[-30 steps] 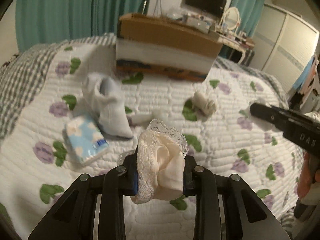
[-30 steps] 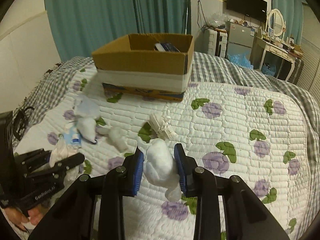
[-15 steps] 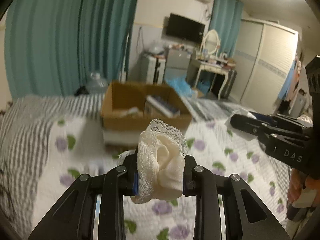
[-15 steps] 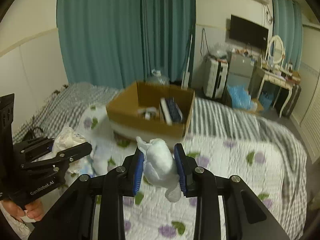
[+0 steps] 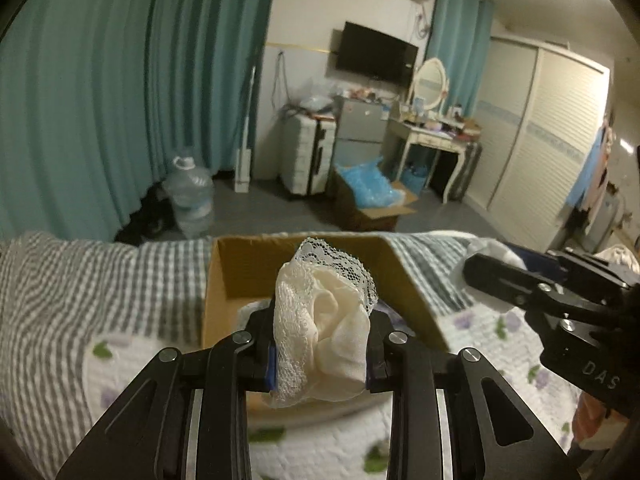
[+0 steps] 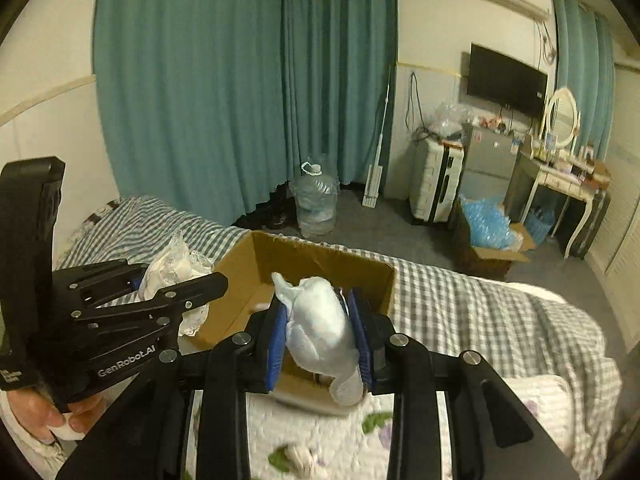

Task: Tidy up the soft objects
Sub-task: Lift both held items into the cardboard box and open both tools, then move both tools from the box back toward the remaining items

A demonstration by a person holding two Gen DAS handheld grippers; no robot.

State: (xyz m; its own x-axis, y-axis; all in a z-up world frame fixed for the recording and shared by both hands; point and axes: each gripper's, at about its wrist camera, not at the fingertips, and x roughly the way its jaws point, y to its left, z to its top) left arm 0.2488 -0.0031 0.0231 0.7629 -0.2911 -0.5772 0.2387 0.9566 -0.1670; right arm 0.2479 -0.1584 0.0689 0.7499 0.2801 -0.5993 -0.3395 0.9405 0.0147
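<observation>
The left gripper [image 5: 322,344] is clamped on a cream lace-trimmed cloth [image 5: 324,320]. The cloth is soft and bunched, with an open-mesh lace border along its top and left edge and smooth woven fabric at its centre. The bundle fills the gap between the blue-padded fingers and bulges above them.

The right gripper [image 6: 318,336] is clamped on a pale blue-white sock [image 6: 320,328]. The sock is a rounded, padded wad; one end hangs loose below the right pad.

Both bundles are held in the air at the near edge of the cardboard box [image 5: 248,264], which sits on the bed. The box is rectangular, open at the top, with plain brown corrugated walls; its interior is largely hidden by the cloth in the left view. In the right view the left part of the box floor [image 6: 256,292] shows bare.

In the right view the left gripper [image 6: 176,280] appears at the left, just beside the near-left corner of the box. The quilt [image 6: 400,436] is white, stitched in ridges, printed with purple flowers and green leaves. A grey-and-white checked blanket [image 6: 460,300] lies to the right of the box and beyond it.
</observation>
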